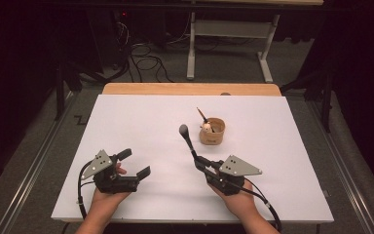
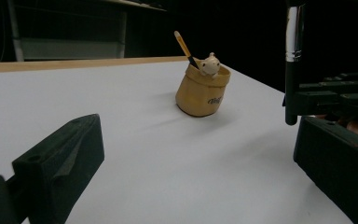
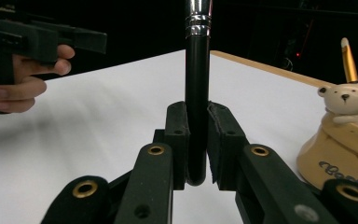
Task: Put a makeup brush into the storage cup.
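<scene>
A tan pouch-shaped holder (image 1: pixel 212 132) (image 2: pixel 201 92) (image 3: pixel 340 149) stands on the white board (image 1: pixel 141 122), with a small bear figure (image 3: pixel 346 100) and an orange-handled brush (image 1: pixel 202 116) (image 2: pixel 182 43) in it. My right gripper (image 1: pixel 198 161) (image 3: pixel 198 140) is shut on the lower end of a black brush handle (image 3: pixel 198 84) (image 2: pixel 291 79). That brush slants up and away, its dark head (image 1: pixel 183 129) just left of the holder. My left gripper (image 1: pixel 134 163) (image 2: pixel 193 135) rests low at the front left, jaws wide apart with nothing between them.
A wooden table edge (image 1: pixel 190 89) runs behind the board. Beyond it, on the floor, are cables (image 1: pixel 146 61) and a grey table frame (image 1: pixel 229 44). A hand around the left gripper (image 3: pixel 23 79) appears in the right gripper view.
</scene>
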`<action>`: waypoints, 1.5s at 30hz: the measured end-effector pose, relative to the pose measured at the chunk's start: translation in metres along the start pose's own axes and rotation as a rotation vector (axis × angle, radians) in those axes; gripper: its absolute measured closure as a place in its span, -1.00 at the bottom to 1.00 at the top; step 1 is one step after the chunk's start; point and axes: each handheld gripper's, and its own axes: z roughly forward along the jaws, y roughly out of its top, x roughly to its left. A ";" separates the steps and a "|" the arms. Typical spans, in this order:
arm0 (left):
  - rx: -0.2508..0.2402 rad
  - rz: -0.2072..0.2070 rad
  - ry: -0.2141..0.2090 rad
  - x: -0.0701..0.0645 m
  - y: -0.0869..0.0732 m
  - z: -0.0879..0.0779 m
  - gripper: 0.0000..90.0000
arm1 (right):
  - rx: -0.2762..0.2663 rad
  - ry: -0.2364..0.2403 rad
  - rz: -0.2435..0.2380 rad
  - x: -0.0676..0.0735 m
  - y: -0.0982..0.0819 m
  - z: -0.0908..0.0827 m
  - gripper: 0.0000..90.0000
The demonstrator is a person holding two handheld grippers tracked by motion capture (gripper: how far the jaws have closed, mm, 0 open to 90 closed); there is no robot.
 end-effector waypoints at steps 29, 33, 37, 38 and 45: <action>-0.003 0.053 -0.075 -0.037 0.029 0.032 -0.91 | -0.023 0.018 -0.012 0.005 0.002 -0.007 0.80; -0.003 0.049 -0.082 -0.039 0.030 0.035 -0.91 | -0.034 0.023 -0.008 0.006 0.002 -0.007 0.80; -0.006 0.049 -0.090 -0.042 0.033 0.037 -0.90 | -0.030 0.023 -0.011 0.006 0.002 -0.007 0.80; -0.007 0.048 -0.093 -0.043 0.033 0.037 -0.90 | -0.028 0.022 -0.012 0.007 0.002 -0.007 0.80; -0.011 0.032 -0.119 -0.046 0.038 0.043 -0.85 | -0.035 0.030 -0.012 0.008 0.002 -0.007 0.79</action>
